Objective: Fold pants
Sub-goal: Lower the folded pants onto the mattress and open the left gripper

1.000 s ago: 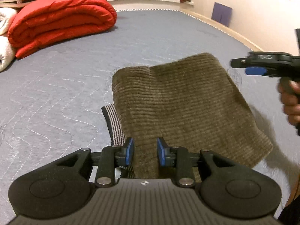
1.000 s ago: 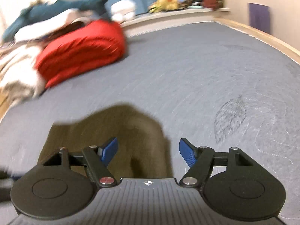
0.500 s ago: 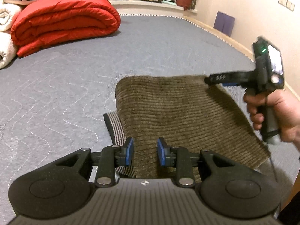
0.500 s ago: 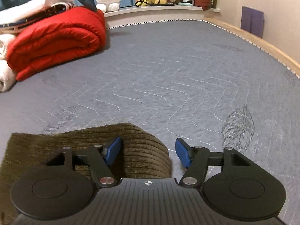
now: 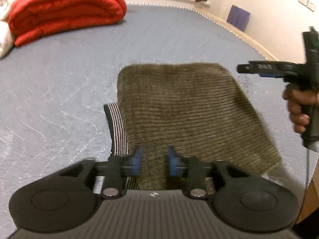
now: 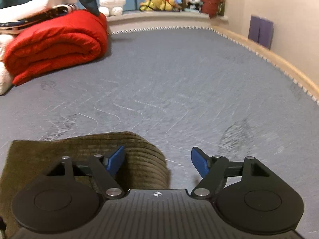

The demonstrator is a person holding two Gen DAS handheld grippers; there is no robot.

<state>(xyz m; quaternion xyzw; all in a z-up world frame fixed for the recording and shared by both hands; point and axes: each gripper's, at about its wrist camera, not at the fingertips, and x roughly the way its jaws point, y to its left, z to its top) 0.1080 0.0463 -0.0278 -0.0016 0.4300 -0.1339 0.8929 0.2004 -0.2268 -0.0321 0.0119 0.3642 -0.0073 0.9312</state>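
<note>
On the bed (image 5: 59,83), the folded pants (image 5: 189,109) are lying flat. Both grippers are releasing: left gripper (image 5: 153,162) opening over their near edge, right gripper (image 6: 157,160) opening, empty, beside them. Next likely smoothing.

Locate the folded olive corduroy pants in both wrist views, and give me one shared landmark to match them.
Left wrist: pants fill the centre, from mid-frame down to the left gripper.
Right wrist: pants sit lower left, partly behind the right gripper.
Shared landmark: the red rolled quilt, upper left in both.
</note>
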